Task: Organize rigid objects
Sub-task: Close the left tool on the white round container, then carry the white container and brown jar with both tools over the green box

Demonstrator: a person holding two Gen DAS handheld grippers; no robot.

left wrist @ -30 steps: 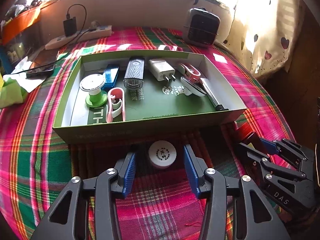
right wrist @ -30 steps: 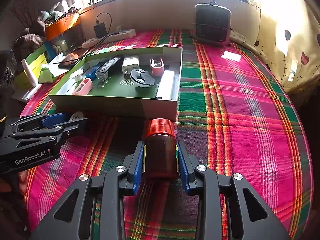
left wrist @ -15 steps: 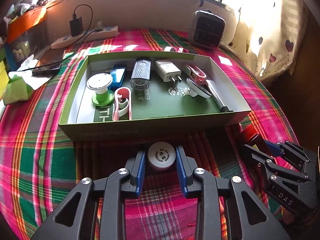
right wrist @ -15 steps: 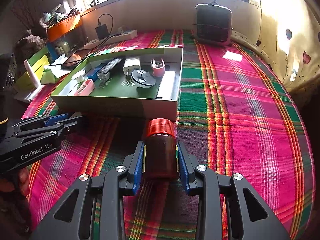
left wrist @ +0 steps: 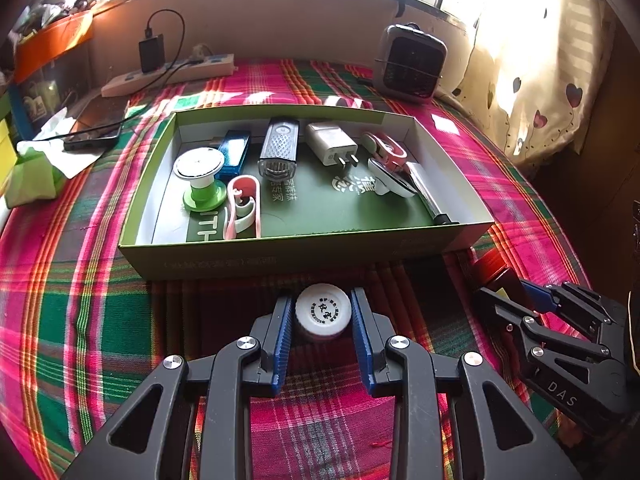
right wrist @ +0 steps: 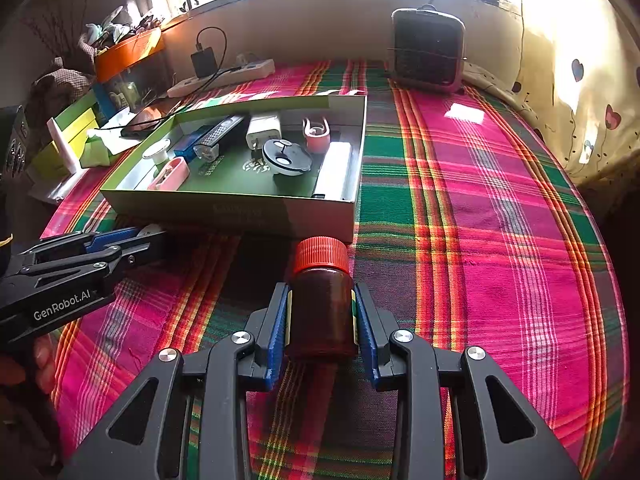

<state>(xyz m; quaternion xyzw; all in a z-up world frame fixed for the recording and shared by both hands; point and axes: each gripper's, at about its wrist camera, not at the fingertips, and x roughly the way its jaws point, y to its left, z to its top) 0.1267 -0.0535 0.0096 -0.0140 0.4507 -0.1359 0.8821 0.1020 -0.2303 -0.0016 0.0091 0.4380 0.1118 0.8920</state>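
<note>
- The green cardboard box (left wrist: 280, 250) is taken as the landmark; it lies open-topped on a plaid cloth (right wrist: 500, 208).
- A small bottle with a white cap (left wrist: 324, 314) is seen just in front of the box's near wall, close to it.
- The white-capped bottle is pinched by the left gripper (left wrist: 323, 312); its blue pads (left wrist: 282, 332) have just been closing and are now pressed against both sides of the cap.
- A brown bottle with a red cap (right wrist: 320, 300) is found just in front of the box's near right corner.
- The brown bottle is clamped at its body by the right gripper (right wrist: 321, 312), the pads being pressed on either side.
- Inside the box, a green-and-white spool (left wrist: 200, 176) and a pink-and-white clip (left wrist: 244, 208) are seen toward its left end.
- A blue stick (left wrist: 236, 150), a silver lamp (left wrist: 278, 148) and a white charger plug (left wrist: 332, 144) are lined along the box's far wall.
- A second pink clip (left wrist: 386, 148) and a silver bar (left wrist: 426, 188) are placed at the box's right end.
- Beyond the box, a small heater (right wrist: 428, 50) and a power strip (left wrist: 168, 76) are visible near the wall.
</note>
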